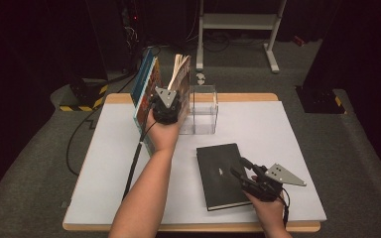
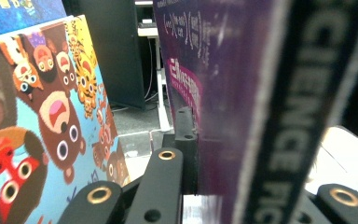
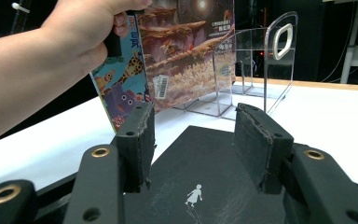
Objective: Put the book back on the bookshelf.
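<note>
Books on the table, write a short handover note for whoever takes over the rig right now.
Left tool: shut on the purple book, held upright at the back of the table, next to the clear rack.
Right tool: jaws partly apart over the black book; not gripping it.
Picture book: stands leaning left of the purple one.
Done: the purple book is gripped and upright by the rack.
Left: probably set it in place, then pick up the black book, which lies flat near the front edge of the table.
</note>
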### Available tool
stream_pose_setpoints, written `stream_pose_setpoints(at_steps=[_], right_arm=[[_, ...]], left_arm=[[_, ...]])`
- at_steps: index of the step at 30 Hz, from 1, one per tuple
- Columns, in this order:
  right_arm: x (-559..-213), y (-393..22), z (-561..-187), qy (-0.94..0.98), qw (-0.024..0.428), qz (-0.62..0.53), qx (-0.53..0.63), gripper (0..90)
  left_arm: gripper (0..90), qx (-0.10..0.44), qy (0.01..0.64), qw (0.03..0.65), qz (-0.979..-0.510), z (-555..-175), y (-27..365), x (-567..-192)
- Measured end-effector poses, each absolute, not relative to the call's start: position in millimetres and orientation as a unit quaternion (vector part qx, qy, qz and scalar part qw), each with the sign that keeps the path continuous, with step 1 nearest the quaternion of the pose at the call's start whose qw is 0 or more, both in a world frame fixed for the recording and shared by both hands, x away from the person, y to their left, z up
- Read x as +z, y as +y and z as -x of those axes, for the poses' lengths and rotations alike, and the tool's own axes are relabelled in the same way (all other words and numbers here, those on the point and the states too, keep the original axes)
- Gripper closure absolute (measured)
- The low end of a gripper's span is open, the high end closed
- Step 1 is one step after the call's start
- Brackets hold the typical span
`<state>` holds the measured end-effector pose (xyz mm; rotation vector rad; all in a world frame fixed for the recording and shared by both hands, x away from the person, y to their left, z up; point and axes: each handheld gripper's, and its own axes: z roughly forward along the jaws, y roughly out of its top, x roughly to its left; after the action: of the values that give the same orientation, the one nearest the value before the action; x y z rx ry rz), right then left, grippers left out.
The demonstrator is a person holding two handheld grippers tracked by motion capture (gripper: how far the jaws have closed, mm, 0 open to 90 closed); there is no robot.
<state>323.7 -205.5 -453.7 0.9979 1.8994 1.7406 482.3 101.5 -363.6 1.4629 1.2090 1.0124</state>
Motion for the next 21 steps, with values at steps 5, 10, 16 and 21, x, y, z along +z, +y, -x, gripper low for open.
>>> stream_pose_setpoints(at_steps=[5, 10, 16, 21], right_arm=[[-453.9, -205.6, -323.8, 0.675, 0.187, -0.355, 0.619, 47.8], [-453.7, -205.9, -323.4, 0.675, 0.186, -0.354, 0.62, 47.8], [-453.9, -205.6, -323.5, 0.675, 0.185, -0.353, 0.621, 47.8], [-453.9, -205.5, -323.4, 0.675, 0.185, -0.353, 0.621, 47.8]], left_arm=[[83.7, 0.416, 0.496, 0.474, -0.596, -488.5, 99.8, -366.5], [83.7, 0.418, 0.499, 0.47, -0.596, -495.9, 98.4, -371.5], [83.7, 0.42, 0.5, 0.47, -0.594, -499.3, 97.9, -374.5], [83.7, 0.419, 0.505, 0.467, -0.593, -501.8, 98.0, -378.2]])
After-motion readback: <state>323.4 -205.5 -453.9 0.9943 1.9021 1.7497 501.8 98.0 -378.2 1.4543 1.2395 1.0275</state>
